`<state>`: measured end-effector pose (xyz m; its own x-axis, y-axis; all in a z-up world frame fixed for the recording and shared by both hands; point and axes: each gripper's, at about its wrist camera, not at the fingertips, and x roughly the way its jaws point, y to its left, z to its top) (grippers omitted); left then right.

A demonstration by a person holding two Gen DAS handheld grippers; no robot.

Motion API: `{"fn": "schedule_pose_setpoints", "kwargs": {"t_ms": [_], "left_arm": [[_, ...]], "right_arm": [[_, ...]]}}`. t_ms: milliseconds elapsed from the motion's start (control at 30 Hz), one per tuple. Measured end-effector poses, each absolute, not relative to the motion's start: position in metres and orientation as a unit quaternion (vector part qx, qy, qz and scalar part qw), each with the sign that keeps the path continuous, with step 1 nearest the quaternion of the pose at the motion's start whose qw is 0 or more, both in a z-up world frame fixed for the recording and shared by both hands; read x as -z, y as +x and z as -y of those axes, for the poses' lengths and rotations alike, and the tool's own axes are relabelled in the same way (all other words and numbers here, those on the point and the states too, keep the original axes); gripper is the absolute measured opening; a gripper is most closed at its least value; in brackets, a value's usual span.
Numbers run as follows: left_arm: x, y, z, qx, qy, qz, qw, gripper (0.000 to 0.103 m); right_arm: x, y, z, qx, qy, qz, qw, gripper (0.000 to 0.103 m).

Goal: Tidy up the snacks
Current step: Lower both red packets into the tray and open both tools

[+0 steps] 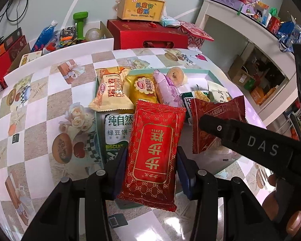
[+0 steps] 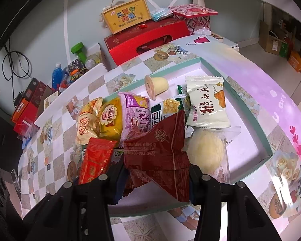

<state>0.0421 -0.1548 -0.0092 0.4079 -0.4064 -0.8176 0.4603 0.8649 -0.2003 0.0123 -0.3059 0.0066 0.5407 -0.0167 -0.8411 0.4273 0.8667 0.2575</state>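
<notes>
- While both packets hang over the shallow teal tray (image 2: 267, 150) on the patterned surface (image 1: 38, 108), each gripper is pinching one snack.
- The left gripper (image 1: 151, 172) clamps the bright red packet (image 1: 153, 150) across its width; its long axis runs straight ahead, toward the row of snacks.
- The right gripper (image 2: 157, 175) clamps the dark red packet (image 2: 160, 154), which is crumpled and tilted.
- Bare tray floor lies to the right of the row, nearer the right gripper, so that side probably suits the next drop.
</notes>
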Motion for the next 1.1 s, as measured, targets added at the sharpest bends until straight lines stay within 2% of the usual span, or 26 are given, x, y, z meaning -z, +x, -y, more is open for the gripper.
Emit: {"fn": "schedule_pose_setpoints", "kwargs": {"t_ms": [200, 333, 700, 867, 900, 1000, 1100], "left_arm": [[0.013, 0.046, 0.159, 0.257, 0.040, -0.482, 0.837, 0.049], [0.015, 0.048, 0.159, 0.256, 0.038, -0.494, 0.830, 0.055], [-0.003, 0.049, 0.144, 0.236, 0.033, -0.491, 0.838, 0.056], [-0.005, 0.060, 0.118, 0.186, 0.006, -0.503, 0.844, 0.057], [-0.005, 0.064, 0.110, 0.172, -0.002, -0.505, 0.846, 0.058], [-0.002, 0.073, 0.092, 0.132, -0.020, -0.511, 0.849, 0.075], [0.002, 0.080, 0.073, 0.088, -0.031, -0.517, 0.851, 0.083]], "right_arm": [[-0.002, 0.017, 0.303, 0.127, 0.216, -0.470, 0.846, 0.052], [-0.001, 0.018, 0.304, 0.122, 0.221, -0.473, 0.844, 0.063], [-0.017, 0.012, 0.308, 0.127, 0.216, -0.455, 0.854, 0.063], [-0.016, 0.013, 0.306, 0.129, 0.208, -0.460, 0.854, 0.067], [-0.015, 0.014, 0.305, 0.129, 0.205, -0.463, 0.853, 0.067], [-0.012, 0.017, 0.300, 0.127, 0.196, -0.470, 0.851, 0.068], [-0.012, 0.020, 0.294, 0.128, 0.180, -0.474, 0.852, 0.075]]}}
